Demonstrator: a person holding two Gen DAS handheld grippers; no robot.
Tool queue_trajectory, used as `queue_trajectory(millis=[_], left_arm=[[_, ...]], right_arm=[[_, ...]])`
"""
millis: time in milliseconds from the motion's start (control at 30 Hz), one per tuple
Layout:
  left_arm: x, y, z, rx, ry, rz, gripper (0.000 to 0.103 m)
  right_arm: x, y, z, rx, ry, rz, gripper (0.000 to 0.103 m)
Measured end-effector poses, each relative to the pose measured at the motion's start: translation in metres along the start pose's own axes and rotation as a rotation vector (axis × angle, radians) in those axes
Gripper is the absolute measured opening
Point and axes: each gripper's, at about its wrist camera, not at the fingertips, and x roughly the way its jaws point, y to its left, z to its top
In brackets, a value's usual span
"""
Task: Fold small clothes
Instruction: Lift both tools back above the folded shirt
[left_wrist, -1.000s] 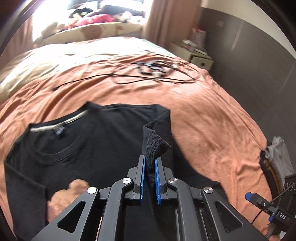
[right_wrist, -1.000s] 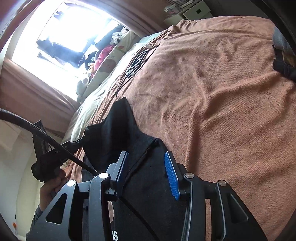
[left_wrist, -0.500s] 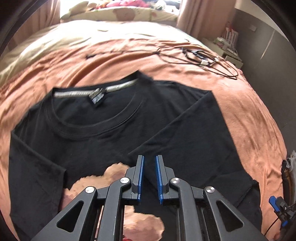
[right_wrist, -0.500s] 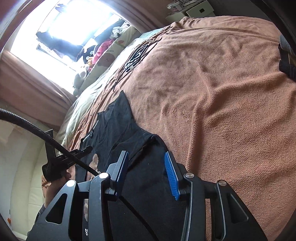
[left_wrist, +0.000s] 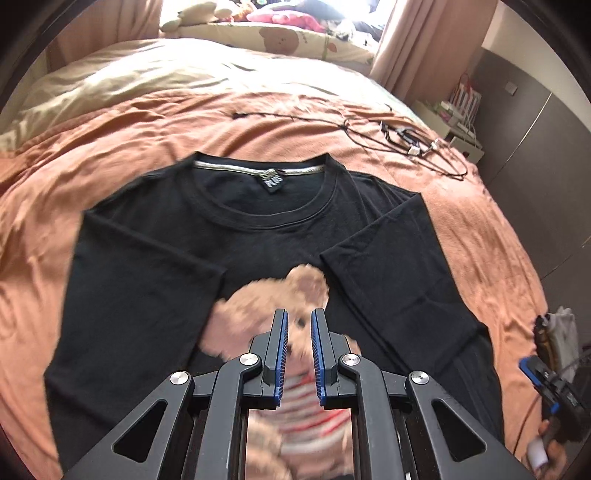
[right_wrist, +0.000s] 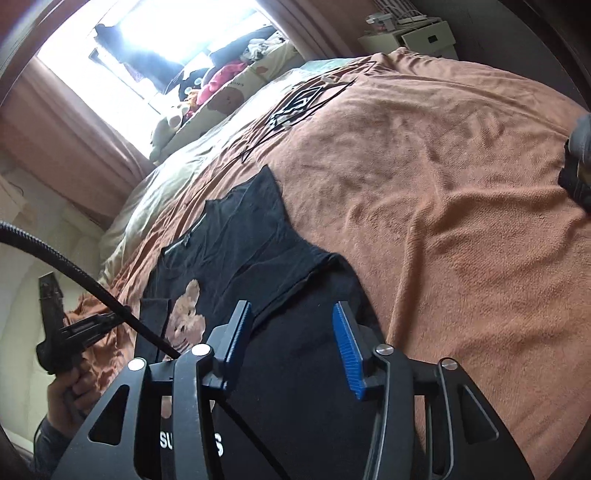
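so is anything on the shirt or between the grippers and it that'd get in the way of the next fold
Nothing visible does. The black t-shirt lies flat on the orange blanket with both sleeves folded in and nothing on top. The left gripper and right gripper, its jaws opening, hang over it empty. The cables lie beyond the collar.

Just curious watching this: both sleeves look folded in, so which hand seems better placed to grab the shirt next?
Probably right: its tool is opening, empty, over the shirt side edge.

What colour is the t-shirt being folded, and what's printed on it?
Black t-shirt with a tan teddy bear print; clearest in the left wrist view.
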Motion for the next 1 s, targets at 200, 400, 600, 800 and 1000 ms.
queue_trajectory(millis=[200, 400, 600, 800, 1000], left_arm=[[-0.073, 0.026, -0.037, -0.007, -0.043, -0.003, 0.014], [-0.136, 0.056, -0.072, -0.042, -0.1, 0.021, 0.033], [-0.187, 0.074, -0.104, -0.058, -0.165, 0.024, 0.036], [-0.231, 0.086, -0.141, -0.061, -0.205, 0.04, 0.048], [-0.276, 0.088, -0.184, -0.043, -0.296, 0.062, 0.095]], right_arm=[[-0.039, 0.033, -0.008, -0.079, -0.038, -0.044, 0.07], [-0.082, 0.067, -0.023, -0.173, -0.037, -0.072, 0.074], [-0.119, 0.105, -0.039, -0.289, -0.023, -0.1, 0.075], [-0.149, 0.131, -0.059, -0.386, -0.014, -0.157, 0.08], [-0.178, 0.151, -0.087, -0.473, -0.015, -0.201, 0.092]])
